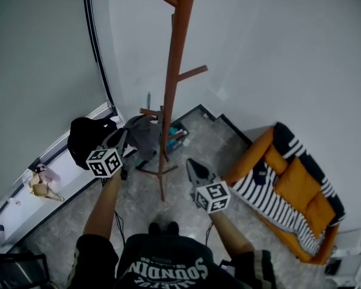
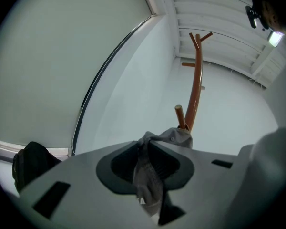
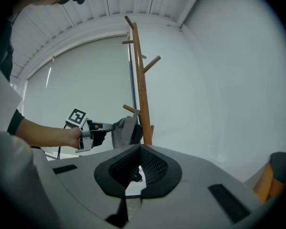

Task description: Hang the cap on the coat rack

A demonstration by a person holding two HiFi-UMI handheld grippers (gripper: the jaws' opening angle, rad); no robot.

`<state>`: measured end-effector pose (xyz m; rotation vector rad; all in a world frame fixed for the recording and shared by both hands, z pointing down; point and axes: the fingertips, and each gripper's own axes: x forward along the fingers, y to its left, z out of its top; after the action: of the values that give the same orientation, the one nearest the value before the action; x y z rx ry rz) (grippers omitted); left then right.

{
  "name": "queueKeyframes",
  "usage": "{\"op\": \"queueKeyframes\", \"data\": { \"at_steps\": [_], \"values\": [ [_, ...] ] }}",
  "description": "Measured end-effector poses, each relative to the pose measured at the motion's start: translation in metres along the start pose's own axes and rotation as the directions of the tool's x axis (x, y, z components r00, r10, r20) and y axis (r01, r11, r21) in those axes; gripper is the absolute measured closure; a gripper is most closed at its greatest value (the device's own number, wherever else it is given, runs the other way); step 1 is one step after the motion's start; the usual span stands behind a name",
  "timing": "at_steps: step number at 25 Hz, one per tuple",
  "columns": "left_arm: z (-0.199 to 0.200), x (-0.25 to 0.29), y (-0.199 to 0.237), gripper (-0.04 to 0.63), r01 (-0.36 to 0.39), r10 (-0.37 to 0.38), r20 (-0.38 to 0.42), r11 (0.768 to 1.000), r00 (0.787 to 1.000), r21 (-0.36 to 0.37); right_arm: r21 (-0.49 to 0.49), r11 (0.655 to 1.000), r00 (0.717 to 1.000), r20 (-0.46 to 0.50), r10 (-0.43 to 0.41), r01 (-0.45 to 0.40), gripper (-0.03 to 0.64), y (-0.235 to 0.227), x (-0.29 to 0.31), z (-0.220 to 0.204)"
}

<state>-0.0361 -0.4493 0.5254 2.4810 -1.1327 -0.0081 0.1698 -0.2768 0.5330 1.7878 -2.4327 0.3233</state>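
Left gripper [image 1: 125,136] clamped on grey cap [image 1: 145,134], crown pointing at coat rack [image 1: 171,89] peg [image 2: 179,114], right gripper [image 1: 191,164] jaws together

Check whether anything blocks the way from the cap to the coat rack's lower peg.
Nothing visible does. The cap, clamped in the left hand-held gripper, sits close beside the peg on the coat rack, with nothing in between.

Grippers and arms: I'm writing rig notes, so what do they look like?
Both the left gripper and right gripper have grey bodies, black ribbed jaws and a white cube with black square markers. The person wears dark short sleeves; forearms are bare.
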Motion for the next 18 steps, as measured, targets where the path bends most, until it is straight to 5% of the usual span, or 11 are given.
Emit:
{"op": "queueKeyframes", "data": {
  "at_steps": [6, 18],
  "values": [
    [-0.03, -0.006, -0.01, 0.52, 0.035, -0.034, -0.047, 0.999, 0.998, 0.023, -0.008, 1.0, 1.0, 0.0, 0.022, -0.022, 0.618, 0.005, 0.0, 0.0],
    [-0.053, -0.053, -0.03, 0.502, 0.034, -0.013, -0.11, 0.98, 0.994, 0.195, -0.014, 1.0, 0.999, 0.033, 0.025, -0.024, 0.618, 0.01, 0.005, 0.016]
  ]
}}
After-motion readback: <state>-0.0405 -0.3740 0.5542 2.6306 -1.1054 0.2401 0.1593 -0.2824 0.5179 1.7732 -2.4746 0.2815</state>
